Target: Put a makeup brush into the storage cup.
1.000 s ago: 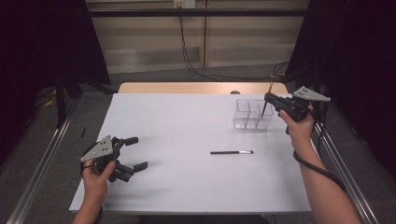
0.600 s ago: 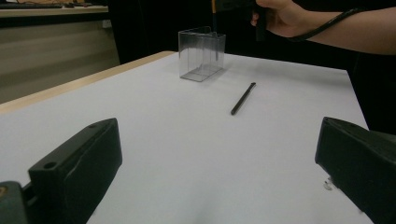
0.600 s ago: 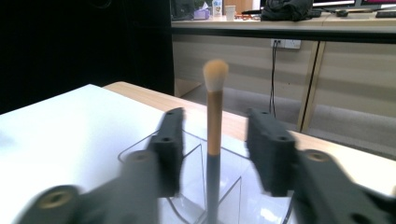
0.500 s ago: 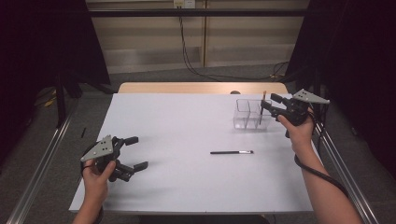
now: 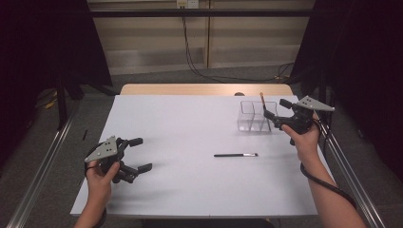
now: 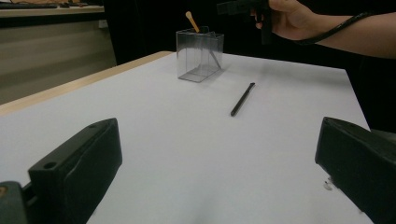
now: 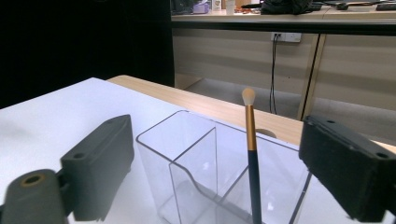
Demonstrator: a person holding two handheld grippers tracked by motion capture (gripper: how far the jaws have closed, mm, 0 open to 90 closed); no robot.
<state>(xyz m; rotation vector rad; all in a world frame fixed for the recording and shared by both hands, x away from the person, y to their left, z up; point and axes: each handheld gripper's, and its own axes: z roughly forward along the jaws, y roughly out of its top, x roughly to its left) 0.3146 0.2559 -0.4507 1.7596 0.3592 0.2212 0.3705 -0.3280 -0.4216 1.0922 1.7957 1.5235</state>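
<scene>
A clear two-compartment organizer (image 5: 247,118) stands at the table's far right. A makeup brush (image 5: 262,101) with a gold ferrule and pale tip leans upright in its right-hand compartment. My right gripper (image 5: 277,109) hovers just right of the organizer. Its jaws have just been opening and now stand open on either side of the brush (image 7: 251,140) without touching it. A second, black brush (image 5: 235,155) lies flat on the white table (image 5: 190,123), nearer the person. My left gripper (image 5: 141,154) rests open at the near left, with nothing between its jaws.
The left gripper view looks across the table to the organizer (image 6: 198,56), the black brush (image 6: 243,99) and the right gripper (image 6: 243,7). A wooden strip (image 5: 190,89) borders the table's far edge. Metal rails (image 5: 43,166) run along both sides.
The right gripper, shut on the gold-ferruled brush a second ago, has opened and let it go. The brush now stands in the organizer. The left gripper has not moved.
</scene>
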